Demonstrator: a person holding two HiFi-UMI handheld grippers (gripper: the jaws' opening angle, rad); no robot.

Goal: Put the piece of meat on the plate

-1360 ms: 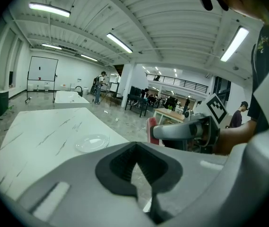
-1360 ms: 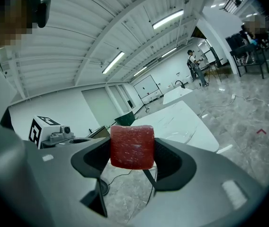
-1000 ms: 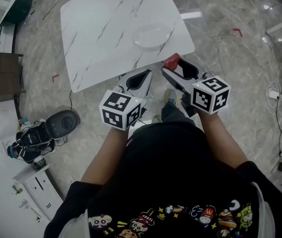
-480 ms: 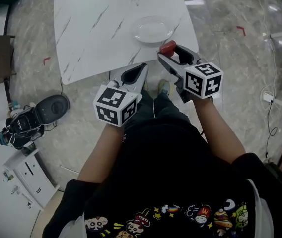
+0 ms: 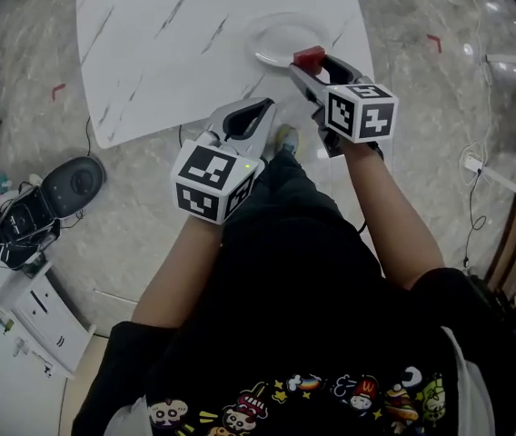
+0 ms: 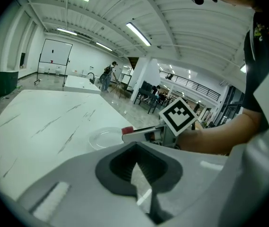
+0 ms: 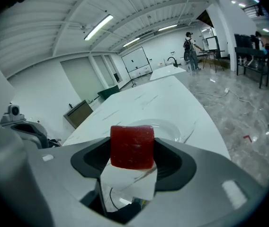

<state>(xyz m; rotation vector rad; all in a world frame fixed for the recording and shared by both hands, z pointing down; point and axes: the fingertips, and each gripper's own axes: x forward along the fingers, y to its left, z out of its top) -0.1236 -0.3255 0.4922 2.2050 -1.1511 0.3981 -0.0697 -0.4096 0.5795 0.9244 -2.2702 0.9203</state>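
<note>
The left gripper (image 5: 263,109) hangs by the near edge of the table (image 5: 167,53), jaws together on nothing. Further out, the right gripper (image 5: 313,64) clamps the red piece of meat (image 7: 132,145) at the near rim of the plate (image 5: 274,36), seemingly just above it.

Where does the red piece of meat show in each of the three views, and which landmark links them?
Head view: upper middle, piece of meat at the clear plate's near rim.
Left gripper view: centre, small, just right of the plate.
Right gripper view: centre, clamped in the right gripper.
Shared landmark: the plate on the white table.
</note>
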